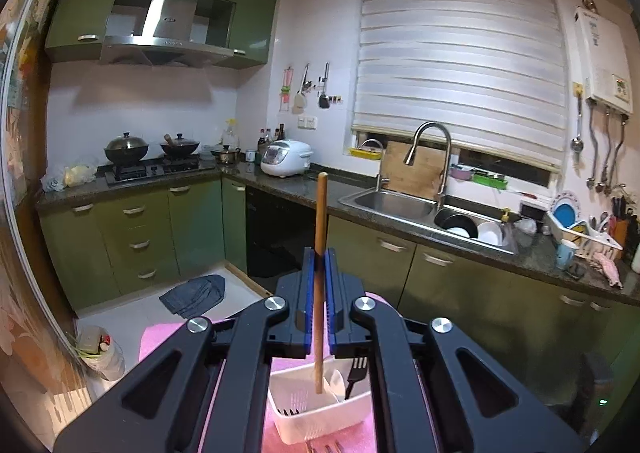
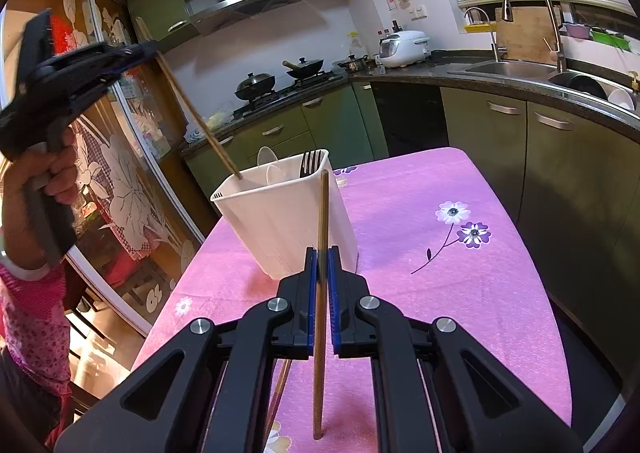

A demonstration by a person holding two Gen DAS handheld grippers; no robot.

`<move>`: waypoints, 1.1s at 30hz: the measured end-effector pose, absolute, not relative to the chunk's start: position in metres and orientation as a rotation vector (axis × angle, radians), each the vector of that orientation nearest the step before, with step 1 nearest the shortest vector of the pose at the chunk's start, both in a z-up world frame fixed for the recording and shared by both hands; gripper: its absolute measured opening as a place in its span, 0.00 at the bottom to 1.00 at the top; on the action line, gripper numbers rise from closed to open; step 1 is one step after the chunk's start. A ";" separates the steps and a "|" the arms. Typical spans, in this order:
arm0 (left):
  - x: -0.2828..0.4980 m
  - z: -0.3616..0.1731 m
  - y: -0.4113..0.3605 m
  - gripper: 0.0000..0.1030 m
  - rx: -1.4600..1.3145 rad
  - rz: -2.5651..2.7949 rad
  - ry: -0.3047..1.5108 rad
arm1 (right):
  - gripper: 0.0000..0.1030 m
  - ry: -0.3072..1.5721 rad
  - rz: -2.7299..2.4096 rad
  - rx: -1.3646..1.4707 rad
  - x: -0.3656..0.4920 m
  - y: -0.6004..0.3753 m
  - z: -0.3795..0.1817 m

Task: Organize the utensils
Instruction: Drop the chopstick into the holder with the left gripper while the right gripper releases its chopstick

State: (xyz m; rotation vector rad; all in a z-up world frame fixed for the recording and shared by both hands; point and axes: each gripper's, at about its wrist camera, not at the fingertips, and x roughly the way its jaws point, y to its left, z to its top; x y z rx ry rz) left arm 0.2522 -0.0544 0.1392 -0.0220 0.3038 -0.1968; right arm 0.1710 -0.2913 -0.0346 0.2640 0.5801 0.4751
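A white utensil holder stands on the pink table; a black fork and white spoons stand in it. My left gripper is shut on a wooden chopstick held upright, its lower tip inside the holder. That gripper also shows in the right wrist view, up left of the holder, with its chopstick slanting down into it. My right gripper is shut on a second wooden chopstick, upright just in front of the holder, its lower end near the tablecloth.
The pink flowered tablecloth covers the table. Another utensil lies on it under my right gripper, and fork tines lie in front of the holder. Green cabinets and a sink counter run along the right.
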 end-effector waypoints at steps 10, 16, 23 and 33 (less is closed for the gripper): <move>0.287 0.072 -0.055 0.06 0.014 -0.159 0.473 | 0.06 0.520 0.493 0.253 0.173 -0.293 -0.009; 0.280 0.048 -0.053 0.40 0.022 -0.169 0.513 | 0.06 0.384 0.502 0.212 0.179 -0.283 0.047; 0.237 0.050 -0.049 0.53 0.034 -0.171 0.460 | 0.06 0.159 0.459 0.249 0.197 -0.277 0.117; 0.195 0.023 -0.035 0.54 0.010 -0.189 0.516 | 0.06 0.215 0.380 0.218 0.285 -0.237 0.102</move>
